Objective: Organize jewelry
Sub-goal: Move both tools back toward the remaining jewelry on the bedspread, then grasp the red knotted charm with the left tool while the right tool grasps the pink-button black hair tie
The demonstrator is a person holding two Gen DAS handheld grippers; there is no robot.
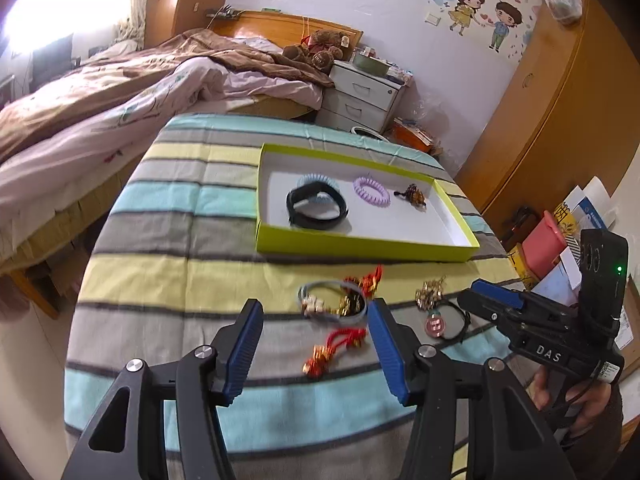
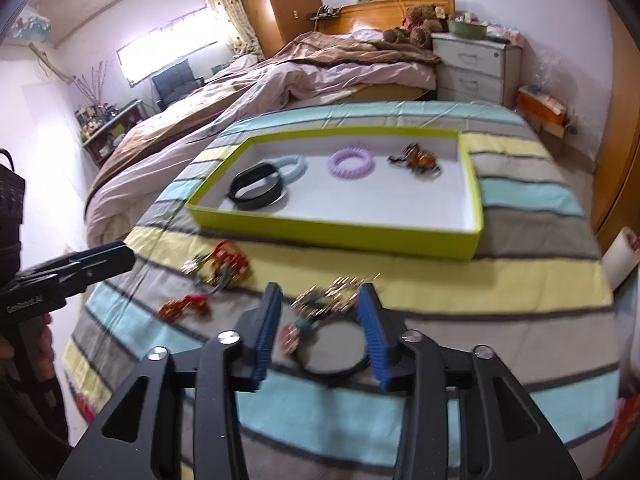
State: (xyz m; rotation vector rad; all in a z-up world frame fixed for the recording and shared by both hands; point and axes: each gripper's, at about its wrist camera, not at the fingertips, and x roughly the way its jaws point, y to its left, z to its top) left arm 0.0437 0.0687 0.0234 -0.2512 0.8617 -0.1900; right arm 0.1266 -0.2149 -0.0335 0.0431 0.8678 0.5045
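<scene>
Both tools [image 1: 316, 312] [image 2: 320, 300] spread, empty, above loose jewelry; green tray [image 1: 360, 246] long axis crosswise beyond.

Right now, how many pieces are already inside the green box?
4: black band overlapping the blue coil tie at the left, purple coil tie mid-box, brown clip at the right. Box.

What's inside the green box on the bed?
Inside the green box lie a black band resting over a blue coil hair tie, a purple coil hair tie and a brown clip. Part of the blue tie is hidden under the band.
</scene>
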